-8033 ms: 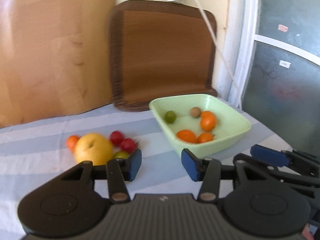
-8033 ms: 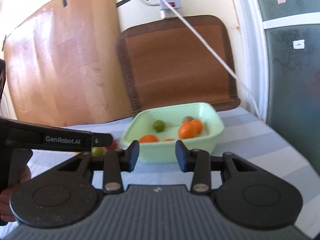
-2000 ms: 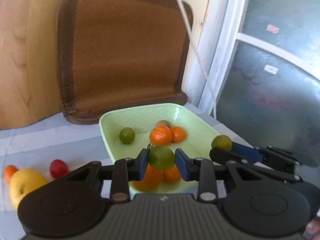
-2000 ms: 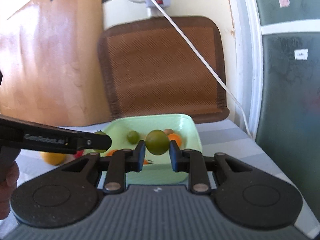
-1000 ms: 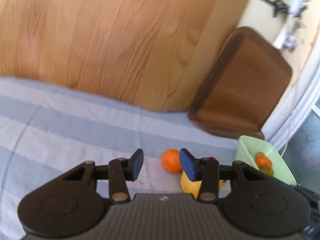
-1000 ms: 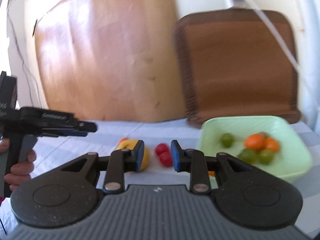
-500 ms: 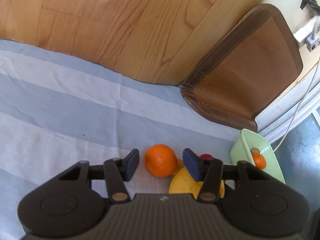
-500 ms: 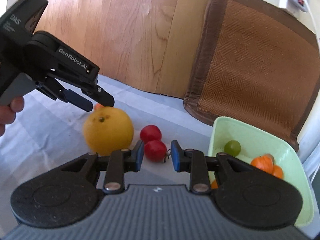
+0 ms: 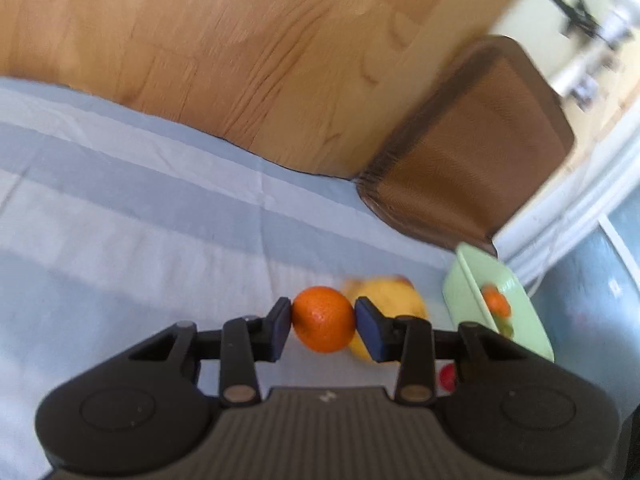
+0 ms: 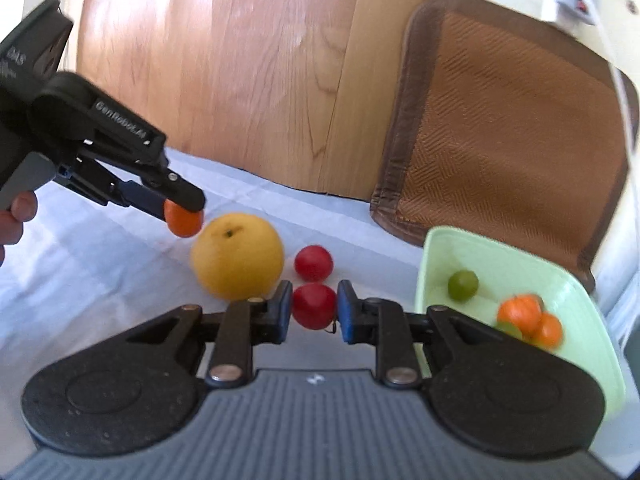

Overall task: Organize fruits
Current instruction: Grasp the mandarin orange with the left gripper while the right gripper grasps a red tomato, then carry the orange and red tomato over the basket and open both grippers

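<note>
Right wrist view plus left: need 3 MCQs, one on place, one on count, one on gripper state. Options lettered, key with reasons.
1. Where is the large yellow fruit?
A. in the green bowl
B. on the striped cloth
C. in a gripper

2. How many red fruits lie outside the green bowl?
A. one
B. two
C. four

3. What is the left gripper doing?
A. clamping the small orange
B. open over cloth
C. holding a green fruit

Key: B, it rests on the striped cloth left of the bowl; B, far red fruit and near red fruit show; A, both pads press the orange.
</note>
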Demonstrator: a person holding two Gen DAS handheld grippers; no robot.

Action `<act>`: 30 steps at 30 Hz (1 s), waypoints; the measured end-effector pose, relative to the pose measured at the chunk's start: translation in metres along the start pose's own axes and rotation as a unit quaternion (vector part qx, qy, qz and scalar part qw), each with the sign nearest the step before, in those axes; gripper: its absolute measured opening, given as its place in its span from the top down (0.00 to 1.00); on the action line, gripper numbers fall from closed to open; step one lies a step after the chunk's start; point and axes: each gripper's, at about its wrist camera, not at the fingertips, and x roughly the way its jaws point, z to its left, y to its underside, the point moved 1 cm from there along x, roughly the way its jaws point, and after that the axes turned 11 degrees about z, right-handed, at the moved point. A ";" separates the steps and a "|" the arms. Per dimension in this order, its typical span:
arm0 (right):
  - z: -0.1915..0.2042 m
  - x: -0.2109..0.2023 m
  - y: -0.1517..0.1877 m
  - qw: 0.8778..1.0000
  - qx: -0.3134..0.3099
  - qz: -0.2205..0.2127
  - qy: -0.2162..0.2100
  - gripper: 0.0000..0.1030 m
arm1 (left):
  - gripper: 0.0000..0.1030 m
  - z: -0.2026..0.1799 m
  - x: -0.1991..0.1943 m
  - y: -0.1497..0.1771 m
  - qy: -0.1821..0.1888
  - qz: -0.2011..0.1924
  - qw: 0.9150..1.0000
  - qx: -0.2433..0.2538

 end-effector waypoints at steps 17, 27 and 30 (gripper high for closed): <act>0.001 -0.029 0.049 0.996 0.060 0.002 -0.063 0.66 | 0.64 -0.066 0.003 0.089 -0.085 -0.002 0.986 0.144; 0.004 -0.011 0.046 0.995 0.063 0.027 -0.071 0.63 | 0.65 -0.069 0.003 0.102 -0.110 -0.013 0.980 0.166; 0.002 -0.017 0.050 0.995 0.065 0.020 -0.072 0.70 | 0.66 -0.071 0.002 0.103 -0.111 -0.016 0.980 0.166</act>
